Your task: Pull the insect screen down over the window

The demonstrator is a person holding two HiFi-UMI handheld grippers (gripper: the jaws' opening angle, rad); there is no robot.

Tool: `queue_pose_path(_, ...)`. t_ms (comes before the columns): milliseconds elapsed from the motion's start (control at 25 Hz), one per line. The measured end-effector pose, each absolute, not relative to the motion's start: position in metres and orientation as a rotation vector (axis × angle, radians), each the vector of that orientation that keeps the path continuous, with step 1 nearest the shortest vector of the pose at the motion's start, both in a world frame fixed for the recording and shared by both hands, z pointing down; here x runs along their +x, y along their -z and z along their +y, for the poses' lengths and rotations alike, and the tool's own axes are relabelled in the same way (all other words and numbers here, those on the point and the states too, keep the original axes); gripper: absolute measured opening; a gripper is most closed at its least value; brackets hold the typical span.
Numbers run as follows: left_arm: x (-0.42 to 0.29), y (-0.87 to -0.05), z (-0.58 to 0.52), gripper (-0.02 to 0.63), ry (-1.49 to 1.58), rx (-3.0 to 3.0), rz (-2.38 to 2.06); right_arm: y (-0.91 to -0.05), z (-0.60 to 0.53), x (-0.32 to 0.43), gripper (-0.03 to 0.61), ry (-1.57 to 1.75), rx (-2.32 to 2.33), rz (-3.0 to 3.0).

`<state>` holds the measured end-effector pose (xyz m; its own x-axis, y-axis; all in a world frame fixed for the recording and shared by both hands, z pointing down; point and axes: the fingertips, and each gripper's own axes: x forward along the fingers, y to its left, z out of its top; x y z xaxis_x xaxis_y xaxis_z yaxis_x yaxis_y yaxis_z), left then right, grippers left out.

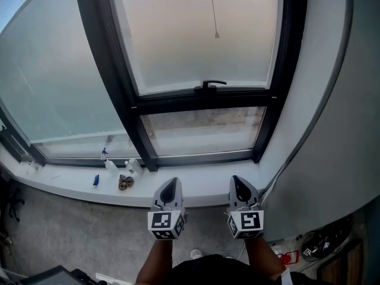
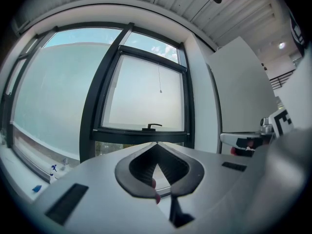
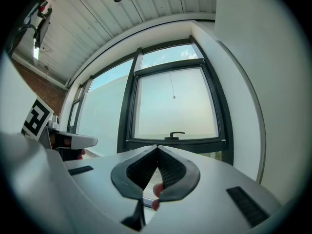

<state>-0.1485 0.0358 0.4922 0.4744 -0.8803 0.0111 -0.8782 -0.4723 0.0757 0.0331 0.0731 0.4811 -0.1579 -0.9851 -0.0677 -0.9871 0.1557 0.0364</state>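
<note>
A black-framed window stands ahead of me above a white sill. From its top hangs a thin pull cord with a small weight at its end, in front of the upper pane; it also shows in the left gripper view as the cord weight and in the right gripper view as the cord weight. A black window handle sits on the sash's lower rail. My left gripper and right gripper are side by side, level, short of the sill. Both are shut with nothing between the jaws, well below the cord.
The white sill carries small spray bottles, a blue item and a brown lump at its left. A white wall closes the right side. Cables and a red thing lie on the floor at lower right.
</note>
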Motion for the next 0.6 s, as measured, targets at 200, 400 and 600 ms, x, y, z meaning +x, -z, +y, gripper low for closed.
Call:
queue_pose_path(200,-0.159,-0.496,0.023,0.002,0.042,2.644,-1.543,-0.482,0.063,0.024,0.002,-0.115,-2.051,2.340)
queue_pose_path(400,-0.167,-0.495,0.006,0.002,0.038,2.665,-1.516,-0.483,0.052,0.016,0.002,-0.117,-2.083,2.312)
queue_pose_path(600,-0.165,-0.496,-0.006,0.002,0.029,2.671,-1.498,-0.482,0.038,0.015,0.002,-0.109,-2.092,2.308)
